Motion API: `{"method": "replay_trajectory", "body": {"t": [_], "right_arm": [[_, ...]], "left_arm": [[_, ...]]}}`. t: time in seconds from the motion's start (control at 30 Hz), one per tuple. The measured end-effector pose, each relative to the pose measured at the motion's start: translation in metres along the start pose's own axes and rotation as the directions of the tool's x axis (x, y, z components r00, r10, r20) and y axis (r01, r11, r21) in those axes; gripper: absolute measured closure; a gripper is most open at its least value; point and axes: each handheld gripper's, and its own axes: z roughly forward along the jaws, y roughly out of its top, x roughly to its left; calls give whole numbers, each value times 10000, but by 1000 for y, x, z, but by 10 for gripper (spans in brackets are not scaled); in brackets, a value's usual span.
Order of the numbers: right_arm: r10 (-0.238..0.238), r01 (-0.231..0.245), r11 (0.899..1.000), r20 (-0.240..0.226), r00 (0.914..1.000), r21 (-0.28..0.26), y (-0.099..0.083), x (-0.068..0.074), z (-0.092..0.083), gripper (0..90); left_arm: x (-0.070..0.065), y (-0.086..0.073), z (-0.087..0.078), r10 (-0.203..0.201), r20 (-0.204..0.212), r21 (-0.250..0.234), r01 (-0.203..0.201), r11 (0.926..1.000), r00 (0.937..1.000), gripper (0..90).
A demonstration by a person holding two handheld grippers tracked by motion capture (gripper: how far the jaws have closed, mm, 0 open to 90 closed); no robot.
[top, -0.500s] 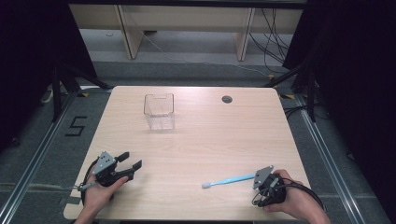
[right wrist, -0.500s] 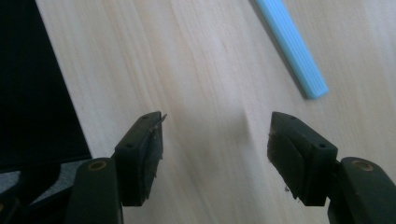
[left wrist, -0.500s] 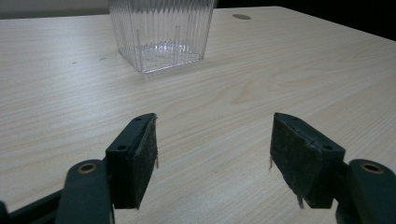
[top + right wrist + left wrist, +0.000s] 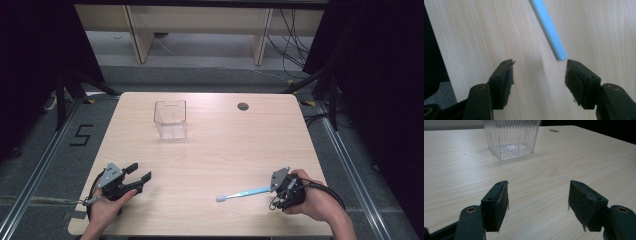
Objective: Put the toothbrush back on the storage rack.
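Observation:
A light blue toothbrush (image 4: pixel 243 193) lies flat near the table's front right, white head pointing left. Its handle end (image 4: pixel 549 28) reaches just past the right jaw in the right gripper view. My right gripper (image 4: pixel 278 186) sits at the handle end, open, nothing between its jaws (image 4: pixel 539 75). A clear ribbed plastic cup (image 4: pixel 170 119) stands upright at the back left of the centre; it rises ahead in the left gripper view (image 4: pixel 511 137). My left gripper (image 4: pixel 139 176) rests at the front left, open and empty (image 4: pixel 538 195), pointing toward the cup.
The light wooden table (image 4: pixel 210 150) has a round cable hole (image 4: pixel 243 106) at the back right. Dark floor and metal rails surround it, with a "5" mark (image 4: pixel 81 135) on the floor to the left. The near table edge shows beside the right gripper (image 4: pixel 439 62).
My right gripper has drawn slightly back from the toothbrush's handle end. The left gripper and the cup are where they were.

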Motion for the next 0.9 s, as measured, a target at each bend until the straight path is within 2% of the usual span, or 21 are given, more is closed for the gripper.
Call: {"method": "replay_trajectory", "body": {"t": [0.1,0.13,0.17,0.5,0.57,0.6,0.67,0.7,0.73,0.8,0.83,0.87,0.9], "right_arm": [[-9,10,10000,-67,10000,96,2,-3,0,405],[179,-180,9997,32,9998,191,2,-3,-1,405],[-83,85,9998,-91,9999,203,4,-8,0,404],[143,-140,9993,-100,9998,338,7,-14,2,398],[6,-6,9990,-7,10000,456,10,-16,3,398],[-249,254,9984,-88,9997,505,15,-18,5,398],[-197,202,9986,-110,9997,495,16,-18,5,400],[-515,528,9969,-253,9984,576,22,-21,8,406],[-515,528,9969,-253,9984,576,22,-21,8,406],[-837,864,9930,-362,9958,805,27,-23,11,412],[-837,864,9930,-362,9958,805,27,-23,11,412],[-484,520,9939,-386,9981,976,28,-21,11,412],[-534,583,9918,-457,9975,1139,32,-21,13,414]], "left_arm": [[1,0,0,-78,30,7,78,10000,10000,320],[1,0,0,-98,41,4,98,10000,9999,320],[1,0,0,-96,41,0,96,10000,9999,320],[-1,0,0,-35,35,59,34,10000,10000,320],[-1,0,0,-43,40,46,43,10000,10000,320],[-1,0,0,-35,28,31,35,10000,10000,320],[-1,0,0,-27,34,16,27,10000,10000,320],[-1,0,0,-30,39,19,30,10000,10000,320],[-1,0,0,-32,41,21,32,10000,10000,320],[-1,0,0,12,40,37,-12,10000,10000,320],[-1,0,0,12,40,37,-12,10000,10000,320],[-1,0,0,23,38,44,-23,10000,10000,320],[-1,0,0,41,33,52,-41,10000,10000,320]]}}
